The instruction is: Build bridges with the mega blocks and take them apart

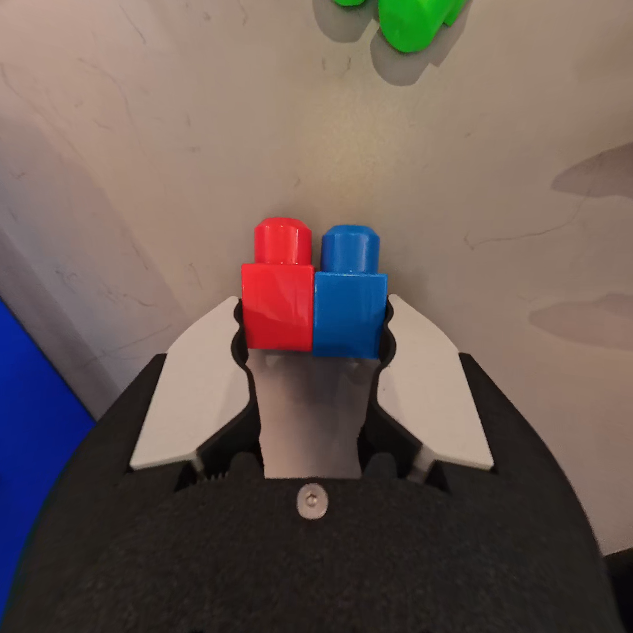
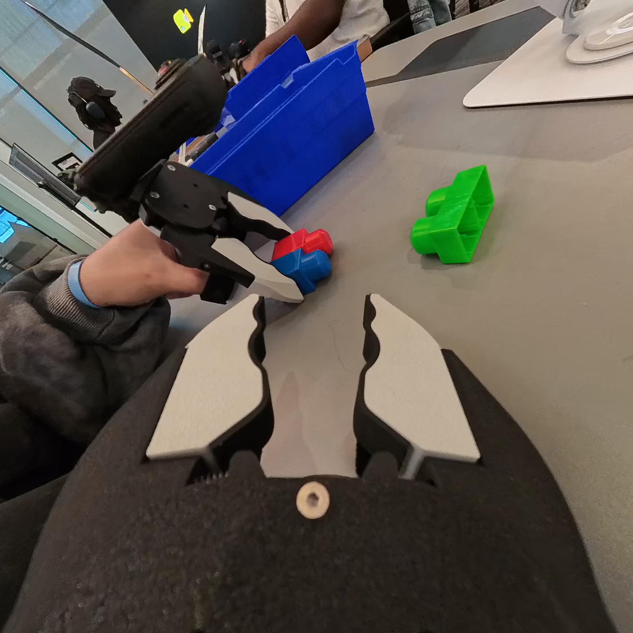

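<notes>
My left gripper (image 1: 313, 301) is shut on a red block (image 1: 278, 305) and a blue block (image 1: 347, 315), pinched side by side with their studs pointing away from me. In the right wrist view the left gripper (image 2: 291, 263) holds the red block (image 2: 301, 243) and blue block (image 2: 303, 269) low against the grey table. A green two-stud block (image 2: 455, 222) lies on its side to the right; it also shows at the top of the left wrist view (image 1: 411, 24). My right gripper (image 2: 313, 301) is open and empty, just behind the left one.
A blue bin (image 2: 291, 137) stands behind the left gripper; its edge shows in the left wrist view (image 1: 27, 394). A white mat (image 2: 548, 78) lies at the far right of the grey table (image 2: 479, 342). A person's hand (image 2: 137, 267) holds the left gripper. People stand beyond the table.
</notes>
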Available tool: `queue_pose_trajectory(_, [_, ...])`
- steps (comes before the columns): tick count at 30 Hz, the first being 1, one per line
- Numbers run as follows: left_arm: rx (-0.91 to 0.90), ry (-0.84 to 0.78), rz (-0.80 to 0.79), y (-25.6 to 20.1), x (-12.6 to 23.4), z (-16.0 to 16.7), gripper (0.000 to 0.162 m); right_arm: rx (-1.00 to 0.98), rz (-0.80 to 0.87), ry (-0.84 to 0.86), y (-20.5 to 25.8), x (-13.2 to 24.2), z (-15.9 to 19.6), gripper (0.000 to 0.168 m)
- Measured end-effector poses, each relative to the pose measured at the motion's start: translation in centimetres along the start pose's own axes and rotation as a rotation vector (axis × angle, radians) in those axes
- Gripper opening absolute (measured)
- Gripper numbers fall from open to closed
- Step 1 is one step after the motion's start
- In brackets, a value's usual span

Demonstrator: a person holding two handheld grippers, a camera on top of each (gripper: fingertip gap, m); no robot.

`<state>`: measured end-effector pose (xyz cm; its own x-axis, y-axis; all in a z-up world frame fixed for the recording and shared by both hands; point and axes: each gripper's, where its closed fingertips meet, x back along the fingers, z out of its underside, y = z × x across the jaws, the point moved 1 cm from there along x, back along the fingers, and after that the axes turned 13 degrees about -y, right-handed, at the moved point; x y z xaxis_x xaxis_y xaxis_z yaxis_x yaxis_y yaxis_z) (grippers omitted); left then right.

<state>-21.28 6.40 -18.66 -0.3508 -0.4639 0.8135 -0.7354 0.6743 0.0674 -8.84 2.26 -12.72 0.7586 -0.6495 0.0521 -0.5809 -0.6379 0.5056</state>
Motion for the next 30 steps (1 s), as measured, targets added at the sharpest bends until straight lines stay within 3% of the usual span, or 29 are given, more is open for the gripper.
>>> queue_pose_trajectory(10, [-0.063, -0.118, 0.000, -0.2, 0.2, -1.2, 0.074, -0.001, 0.000, -0.004, 0.0, 0.0, -0.1, 0.055])
queue_pose_trajectory(16, [-0.202, -0.501, 0.005, -0.5, 3.0, -5.1, 0.074, 0.033, 0.013, -0.046, 0.0, 0.4, -0.9, 0.055])
queue_pose_trajectory(20, [-0.233, -0.664, 0.054, -0.1, 3.7, -5.3, 0.074, 0.098, -0.016, -0.058, 0.5, 0.5, -1.8, 0.055])
queue_pose_trajectory(24, [-0.148, -0.695, 0.182, 0.2, 3.9, -4.4, 0.074, 0.349, -0.069, 0.071, 2.6, 1.0, -5.3, 0.061])
queue_pose_trajectory(27, [-0.108, -0.704, 0.235, 0.2, 4.3, -3.9, 0.074, 0.717, -0.016, 0.414, 2.2, 1.0, -6.5, 0.062])
queue_pose_trajectory(30, [-0.113, -0.706, 0.251, 0.0, 4.7, -3.3, 0.074, 0.946, -0.078, 0.670, 1.1, -1.0, -7.0, 0.058])
